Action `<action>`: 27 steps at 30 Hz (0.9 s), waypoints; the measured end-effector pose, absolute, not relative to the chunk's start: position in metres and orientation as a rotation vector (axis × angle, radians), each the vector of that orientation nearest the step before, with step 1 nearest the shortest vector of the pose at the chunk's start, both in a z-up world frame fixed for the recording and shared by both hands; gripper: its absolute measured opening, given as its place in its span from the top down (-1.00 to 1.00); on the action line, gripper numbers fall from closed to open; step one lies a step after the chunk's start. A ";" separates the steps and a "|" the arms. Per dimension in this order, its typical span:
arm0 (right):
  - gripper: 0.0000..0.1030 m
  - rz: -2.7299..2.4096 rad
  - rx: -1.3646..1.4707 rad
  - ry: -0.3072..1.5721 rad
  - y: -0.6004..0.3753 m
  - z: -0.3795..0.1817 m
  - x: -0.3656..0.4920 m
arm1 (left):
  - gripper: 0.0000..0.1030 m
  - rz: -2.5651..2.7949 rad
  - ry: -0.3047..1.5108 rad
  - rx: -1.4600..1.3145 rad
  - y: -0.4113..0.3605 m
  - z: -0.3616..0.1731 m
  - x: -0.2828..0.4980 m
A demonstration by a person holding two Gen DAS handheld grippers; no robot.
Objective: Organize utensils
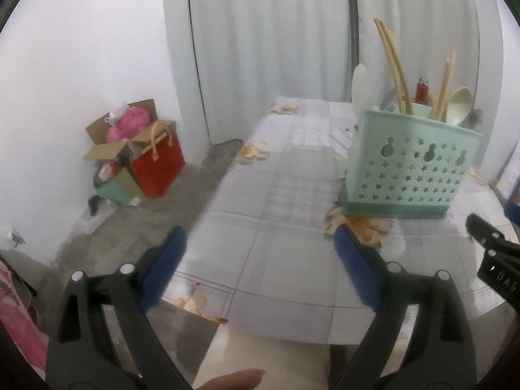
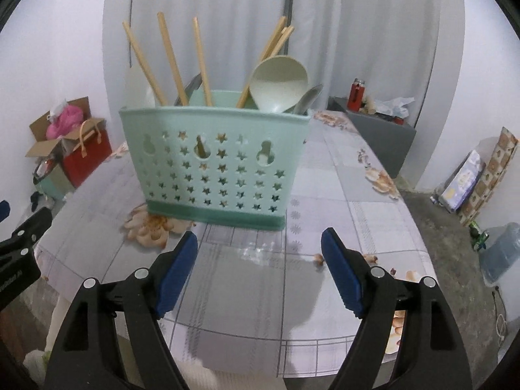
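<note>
The right tool (image 2: 259, 250), nearest the lens at the bottom of the frame, stands wide apart over the desk (image 2: 325, 292) with nothing between its blue pads (image 2: 177, 273). Just beyond, at centre, the mint-green utensil holder (image 2: 211, 169) stands upright on the flowered covering, filled with wooden chopsticks (image 2: 169, 58), a pale ladle (image 2: 279, 81) and metal cutlery. In the left wrist view the left tool (image 1: 260, 250) also gapes wide and empty at lower centre, the holder at right, untouched by either tool.
</note>
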State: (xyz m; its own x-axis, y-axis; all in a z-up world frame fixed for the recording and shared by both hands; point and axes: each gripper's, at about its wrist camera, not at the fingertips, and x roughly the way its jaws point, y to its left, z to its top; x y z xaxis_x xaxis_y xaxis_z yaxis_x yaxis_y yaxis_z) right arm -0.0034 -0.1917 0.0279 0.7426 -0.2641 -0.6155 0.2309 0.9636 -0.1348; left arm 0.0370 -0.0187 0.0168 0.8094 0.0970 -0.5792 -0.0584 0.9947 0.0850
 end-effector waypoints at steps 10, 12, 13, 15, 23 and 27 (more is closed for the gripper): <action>-0.48 -0.309 -0.030 0.676 -0.198 0.033 -0.010 | -0.71 0.117 0.615 0.056 -0.009 0.016 0.037; -0.48 -0.310 -0.032 0.673 -0.198 0.033 -0.011 | -0.71 0.121 0.617 0.055 -0.009 0.016 0.038; -0.48 -0.308 -0.030 0.673 -0.198 0.032 -0.012 | -0.71 0.120 0.620 0.053 -0.009 0.015 0.039; -0.48 -0.308 -0.028 0.676 -0.198 0.032 -0.011 | -0.71 0.121 0.623 0.049 -0.009 0.015 0.038; -0.48 -0.307 -0.022 0.674 -0.199 0.032 -0.013 | -0.71 0.117 0.626 0.049 -0.010 0.014 0.037; -0.48 -0.309 -0.017 0.672 -0.201 0.033 -0.014 | -0.71 0.110 0.628 0.052 -0.011 0.014 0.037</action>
